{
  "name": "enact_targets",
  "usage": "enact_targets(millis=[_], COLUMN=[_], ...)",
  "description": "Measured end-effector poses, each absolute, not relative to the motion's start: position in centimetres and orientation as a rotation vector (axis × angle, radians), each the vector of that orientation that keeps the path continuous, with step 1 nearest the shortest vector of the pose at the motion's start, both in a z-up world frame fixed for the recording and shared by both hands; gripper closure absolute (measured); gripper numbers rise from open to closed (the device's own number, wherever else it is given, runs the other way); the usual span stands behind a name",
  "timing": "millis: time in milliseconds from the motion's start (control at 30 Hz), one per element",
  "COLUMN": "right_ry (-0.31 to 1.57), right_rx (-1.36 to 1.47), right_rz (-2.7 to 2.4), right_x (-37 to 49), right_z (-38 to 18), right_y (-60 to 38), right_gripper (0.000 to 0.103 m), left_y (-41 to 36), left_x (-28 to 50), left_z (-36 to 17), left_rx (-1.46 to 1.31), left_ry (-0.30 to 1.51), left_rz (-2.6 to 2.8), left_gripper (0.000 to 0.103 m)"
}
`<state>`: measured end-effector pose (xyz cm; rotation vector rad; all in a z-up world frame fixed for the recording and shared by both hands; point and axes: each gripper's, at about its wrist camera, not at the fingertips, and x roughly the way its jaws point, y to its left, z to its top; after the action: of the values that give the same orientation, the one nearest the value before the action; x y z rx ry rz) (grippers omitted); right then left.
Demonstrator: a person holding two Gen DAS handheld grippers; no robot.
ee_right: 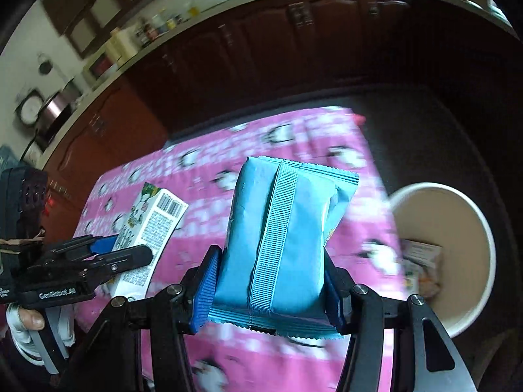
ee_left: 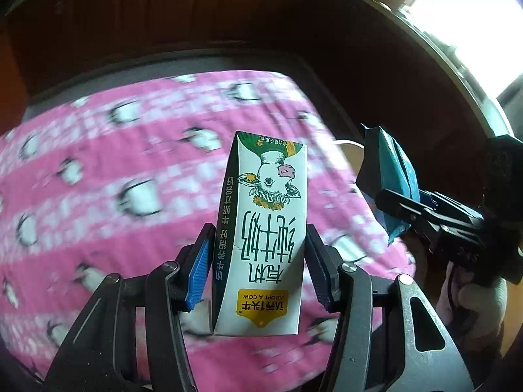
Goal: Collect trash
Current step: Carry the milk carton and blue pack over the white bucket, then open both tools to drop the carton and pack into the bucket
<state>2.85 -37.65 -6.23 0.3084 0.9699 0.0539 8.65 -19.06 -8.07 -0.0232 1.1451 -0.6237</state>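
Observation:
My left gripper (ee_left: 258,254) is shut on a white and green milk carton (ee_left: 264,228) with a cow drawing, held upside down above the pink tablecloth; the carton also shows in the right wrist view (ee_right: 147,228). My right gripper (ee_right: 271,281) is shut on a light blue snack packet (ee_right: 281,238), held above the table. The same packet (ee_left: 392,176) shows at the right of the left wrist view, in the other gripper. A white round bin (ee_right: 457,228) stands to the right of the table with some wrappers inside.
The table is covered by a pink cloth with penguins (ee_left: 130,179). Dark brown cabinets (ee_right: 294,49) run behind it under a cluttered counter. Dark floor (ee_right: 425,130) lies beyond the table and around the bin.

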Motion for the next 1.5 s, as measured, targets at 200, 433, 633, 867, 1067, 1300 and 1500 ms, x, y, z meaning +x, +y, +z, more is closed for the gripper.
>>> enact_targets(millis=[200,433,633,867,1067,1300,1500], right_ry=[0.963,0.973,1.019,1.072,1.095,1.1,1.058], right_rx=[0.351,0.411,0.457,0.518,0.571,0.604,0.63], right_rz=[-0.072,-0.18,-0.237,-0.271,-0.324,-0.326,-0.335], right_x=[0.4,-2.0,-3.0,-3.1,-2.3,-2.6,-3.7], right_z=[-6.4,-7.6,-10.7,-14.7,-17.6,-18.3,-17.0], right_y=[-44.6,-50.3,-53.1,-55.0,-56.5,-57.1,-57.8], right_gripper=[0.049,0.049,0.049,0.049,0.044,0.032,0.032], left_y=[-25.7,-31.9,-34.6,-35.1,-36.6,-38.2,-40.1], left_x=[8.7,9.2,8.9,9.3,9.4,9.5,9.5], left_z=[-7.4,-7.8,-8.7,-9.5,-10.0,-10.5,-11.3], left_rx=[0.03,0.051,0.087,0.109,0.128,0.137,0.137], left_ry=[1.141,1.167,1.187,1.201,1.208,1.218,1.232], left_rz=[-0.71,-0.777,-0.794,-0.79,-0.799,-0.808,-0.819], left_gripper=[0.051,0.051,0.051,0.051,0.051,0.051,0.051])
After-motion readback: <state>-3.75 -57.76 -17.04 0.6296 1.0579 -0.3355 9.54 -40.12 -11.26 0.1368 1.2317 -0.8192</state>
